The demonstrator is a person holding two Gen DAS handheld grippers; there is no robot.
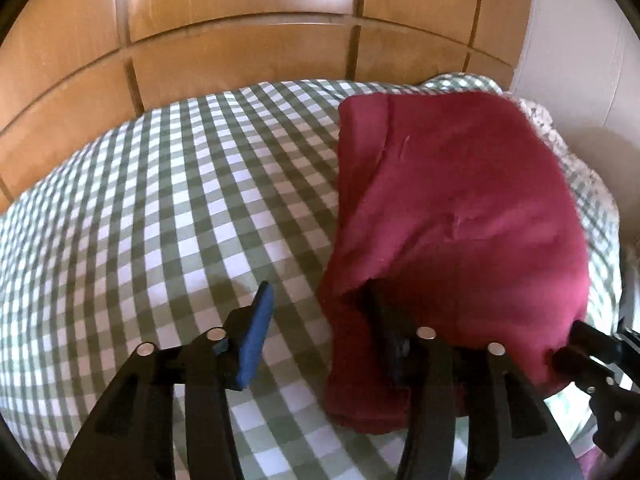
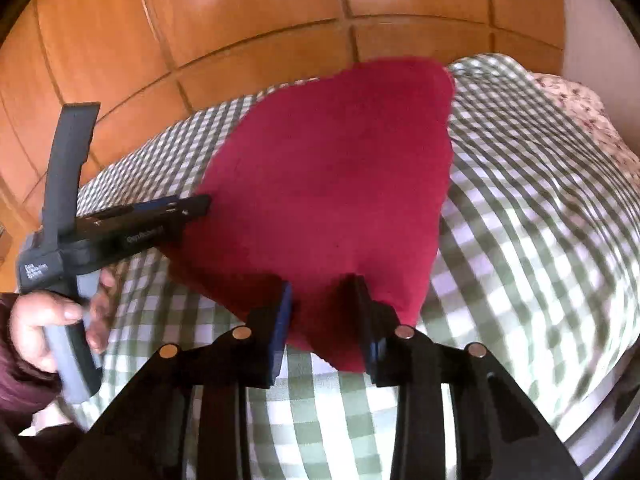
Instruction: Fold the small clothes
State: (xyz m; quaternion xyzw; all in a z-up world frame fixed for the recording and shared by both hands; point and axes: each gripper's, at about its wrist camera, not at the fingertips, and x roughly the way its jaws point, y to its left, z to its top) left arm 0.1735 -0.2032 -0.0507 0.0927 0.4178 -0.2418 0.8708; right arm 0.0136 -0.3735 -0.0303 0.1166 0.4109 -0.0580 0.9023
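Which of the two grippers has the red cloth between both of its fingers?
The right gripper: red cloth sits between both fingers. The left gripper has one finger under the cloth, the other bare.

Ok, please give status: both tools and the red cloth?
Left tool open, one finger under red cloth. Right tool shut on its near edge. Nothing in the way.

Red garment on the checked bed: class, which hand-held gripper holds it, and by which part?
The right hand-held gripper pinches the red garment at its near edge. The left hand-held gripper stands open with one finger tucked under the cloth's side edge, gripping nothing.
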